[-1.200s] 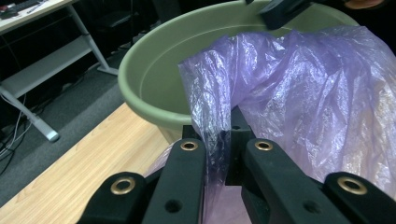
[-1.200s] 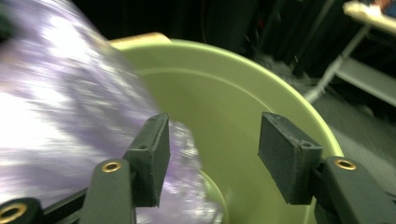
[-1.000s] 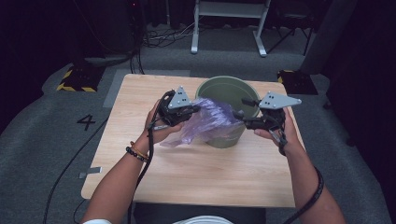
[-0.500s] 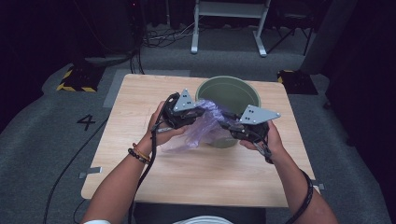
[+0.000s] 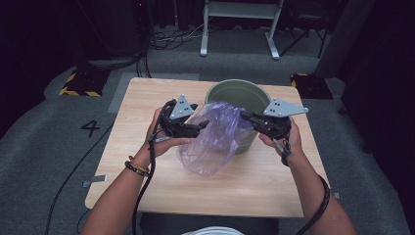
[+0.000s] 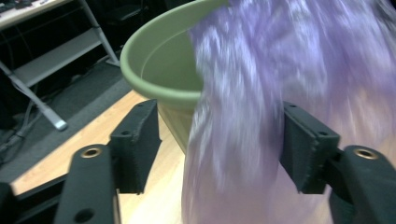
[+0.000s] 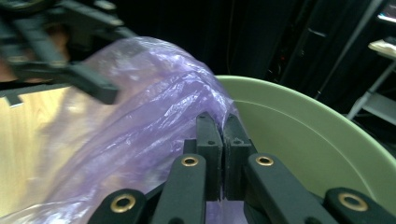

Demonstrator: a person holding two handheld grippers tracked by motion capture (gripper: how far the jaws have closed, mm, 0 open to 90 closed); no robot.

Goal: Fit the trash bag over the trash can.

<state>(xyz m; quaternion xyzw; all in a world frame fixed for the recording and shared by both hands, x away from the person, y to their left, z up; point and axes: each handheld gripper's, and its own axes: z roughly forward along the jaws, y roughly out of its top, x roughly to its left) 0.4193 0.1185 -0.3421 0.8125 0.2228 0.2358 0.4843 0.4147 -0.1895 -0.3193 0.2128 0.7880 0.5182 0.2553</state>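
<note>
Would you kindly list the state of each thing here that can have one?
Purple plastic bag: hanging, crumpled, beside the bucket.
Green bucket: upright, looks empty.
Left hand-held gripper: jaws just opening, apart around the bag.
Right hand-held gripper: jaws just closed, pinching the bag's edge.

Both forearms raised from the near edge. Left gripper aimed rightward, jaws just opened and standing wide. Right gripper aimed leftward toward it, jaws just closed, pressed tight together.
</note>
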